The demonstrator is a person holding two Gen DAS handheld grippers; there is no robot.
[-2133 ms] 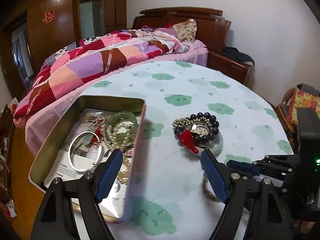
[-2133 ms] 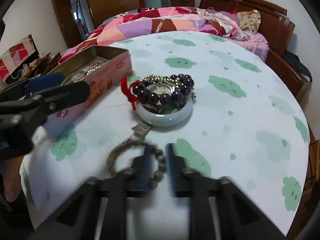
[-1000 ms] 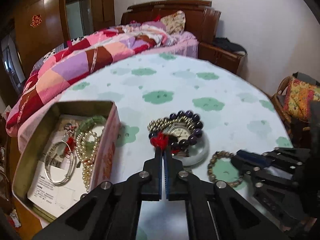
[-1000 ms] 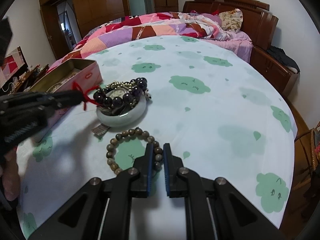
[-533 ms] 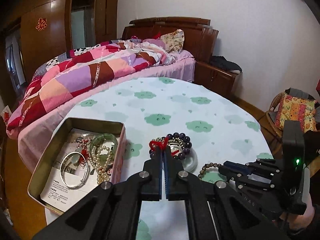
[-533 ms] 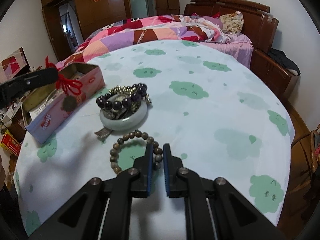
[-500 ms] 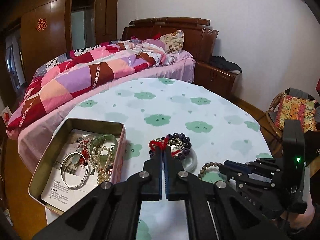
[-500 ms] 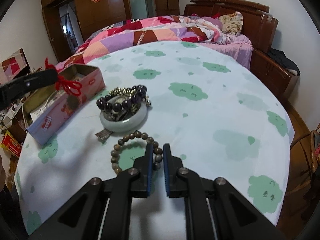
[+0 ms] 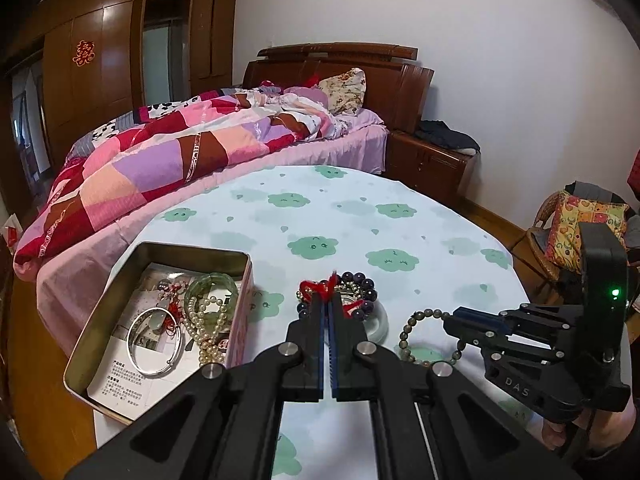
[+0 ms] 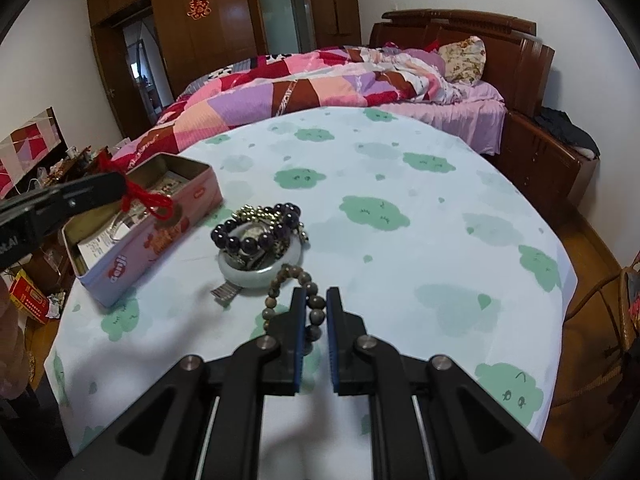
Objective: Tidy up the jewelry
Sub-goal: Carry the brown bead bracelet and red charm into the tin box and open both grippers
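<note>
Gripper pair clamps jewelry: left gripper (image 9: 327,300) pinches red-cord pendant (image 10: 150,200), right gripper (image 10: 314,300) grips brown bead bracelet (image 10: 294,284), whose loose loop could snag the jade bangle (image 10: 260,266) nearby.

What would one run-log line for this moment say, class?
left gripper: shut on red cord charm | right gripper: shut on brown bead bracelet | tin: open

Left gripper (image 9: 328,304), right gripper (image 10: 314,304): black frames, blue finger pads, silver screws, green indicator light.
</note>
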